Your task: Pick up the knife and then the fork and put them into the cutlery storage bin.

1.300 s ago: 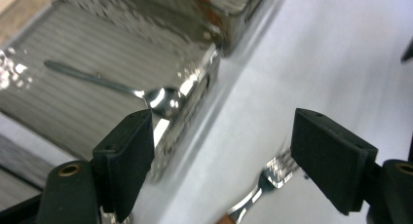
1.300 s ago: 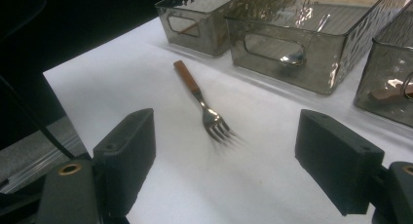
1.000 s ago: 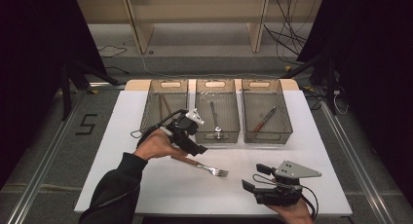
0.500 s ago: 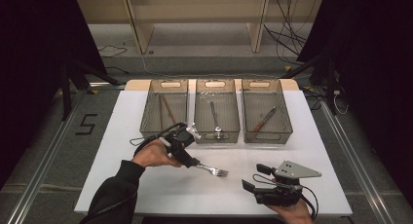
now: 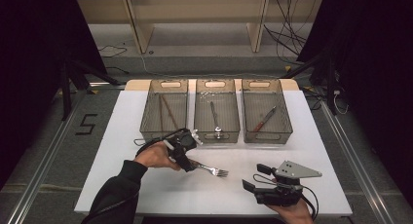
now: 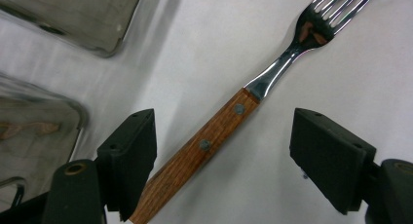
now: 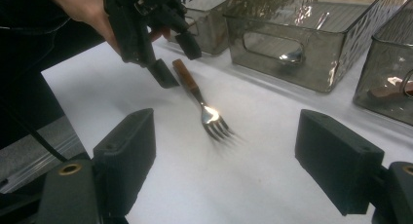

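Wood-handled and steel-tined, the fork (image 5: 207, 168) lies flat on the white worktop (image 5: 122, 136), in front of the 3 clear bins (image 5: 216, 114) and apart from them. In the high view its long axis runs on a slant: the handle end points up-left toward the left bin, the tines down-right toward the person's right hand. In the left gripper view the fork (image 6: 229, 121) crosses the frame diagonally, tines at the upper right, the brown handle with its 2 rivets running down to the lower left.

The left hand-held gripper (image 5: 187, 160) hangs just over the handle with its jaws wide, 1 on each side of the wood; they have just been closing a little, and neither pad presses on the handle, though the lower end of the handle passes close by 1 jaw.

The right hand-held gripper (image 5: 253, 177) sits near the worktop's front edge, jaws wide and empty, facing the tines (image 7: 216, 126).
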`<state>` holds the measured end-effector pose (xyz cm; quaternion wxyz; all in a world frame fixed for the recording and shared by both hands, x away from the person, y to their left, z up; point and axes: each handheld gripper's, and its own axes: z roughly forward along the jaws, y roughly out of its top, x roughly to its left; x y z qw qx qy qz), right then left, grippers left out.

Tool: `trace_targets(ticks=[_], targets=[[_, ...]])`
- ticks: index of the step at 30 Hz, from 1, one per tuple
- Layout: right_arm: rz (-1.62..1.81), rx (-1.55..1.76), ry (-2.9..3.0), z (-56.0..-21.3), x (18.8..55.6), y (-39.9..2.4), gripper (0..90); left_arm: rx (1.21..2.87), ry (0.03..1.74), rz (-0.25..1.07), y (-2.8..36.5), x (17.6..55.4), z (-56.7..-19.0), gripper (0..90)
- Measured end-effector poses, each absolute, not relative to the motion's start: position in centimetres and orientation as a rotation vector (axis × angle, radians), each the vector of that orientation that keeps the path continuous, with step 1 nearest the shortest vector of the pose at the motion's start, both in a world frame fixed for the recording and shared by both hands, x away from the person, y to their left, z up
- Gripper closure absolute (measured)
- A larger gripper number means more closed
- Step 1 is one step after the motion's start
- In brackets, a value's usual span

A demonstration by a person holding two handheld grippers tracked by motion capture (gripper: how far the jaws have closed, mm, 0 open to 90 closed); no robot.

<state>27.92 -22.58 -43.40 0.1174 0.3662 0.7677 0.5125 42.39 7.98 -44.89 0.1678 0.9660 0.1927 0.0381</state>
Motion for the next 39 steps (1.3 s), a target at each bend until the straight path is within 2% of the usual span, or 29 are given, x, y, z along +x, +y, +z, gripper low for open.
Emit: trace_targets(ticks=[7, 18, 29, 31, 39], targets=[[1.502, 1.071, 2.245, -43.4, 27.9, -22.6, 23.4, 2.769, 0.536, 0.113, 7.8, 42.7, -45.4, 26.4], [1.499, 1.075, 2.250, -43.4, 27.9, -22.6, 23.5, 2.824, 0.495, 0.099, 7.8, 43.3, -46.2, 33.8], [1.499, 1.071, 2.253, -43.5, 27.9, -22.5, 23.6, 2.889, 0.450, 0.051, 7.6, 42.8, -46.0, 52.1], [1.498, 1.071, 2.253, -43.5, 27.9, -22.5, 23.6, 2.908, 0.432, 0.045, 7.7, 42.7, -45.9, 57.6], [1.495, 1.070, 2.253, -43.5, 28.0, -22.5, 23.7, 2.942, 0.327, 0.034, 7.7, 42.1, -45.8, 69.9]])
